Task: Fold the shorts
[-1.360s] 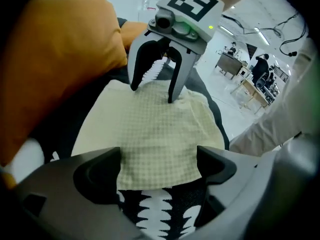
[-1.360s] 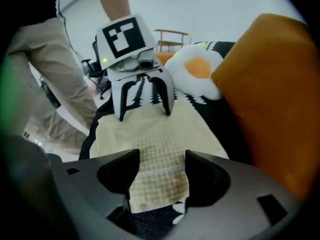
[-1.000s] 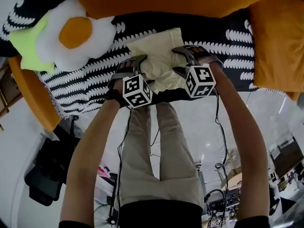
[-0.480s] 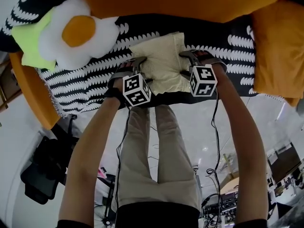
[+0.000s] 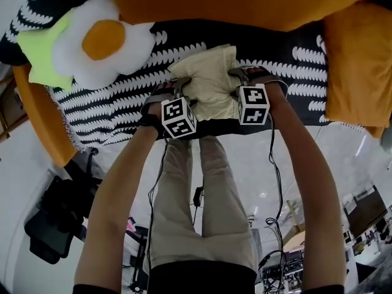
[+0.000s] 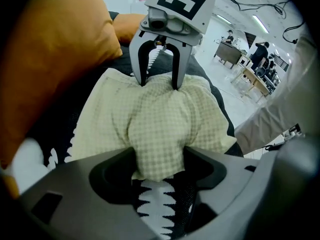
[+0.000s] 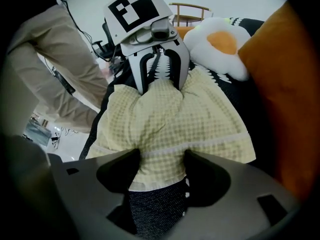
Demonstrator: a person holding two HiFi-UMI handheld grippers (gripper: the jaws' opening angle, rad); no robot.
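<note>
Orange cushions (image 5: pixel 233 2) fill the space beyond the shorts, and under the shorts lies a black-and-white patterned blanket (image 5: pixel 110 112), with a fried-egg plush (image 5: pixel 101 45) off to their left. The pale yellow checked shorts (image 5: pixel 211 81) sit bunched between my two tools. The left gripper (image 5: pixel 176 86) is on their left edge; its jaws have just been closing and now pinch a gathered neck of the cloth. The right gripper (image 5: pixel 241 73) is on their right edge, its jaws clamped on a fold that carries a white seam band. I judge this to be the grasp before a fold, so I want both pinches equally deep. I would then raise both edges together, keep the cloth taut between them, and lay it over without dragging the blanket along. I cannot tell whether each pinch has caught every layer. In the head view the marker cubes cover the near part of the shorts, and I cannot say which end is the waist.
</note>
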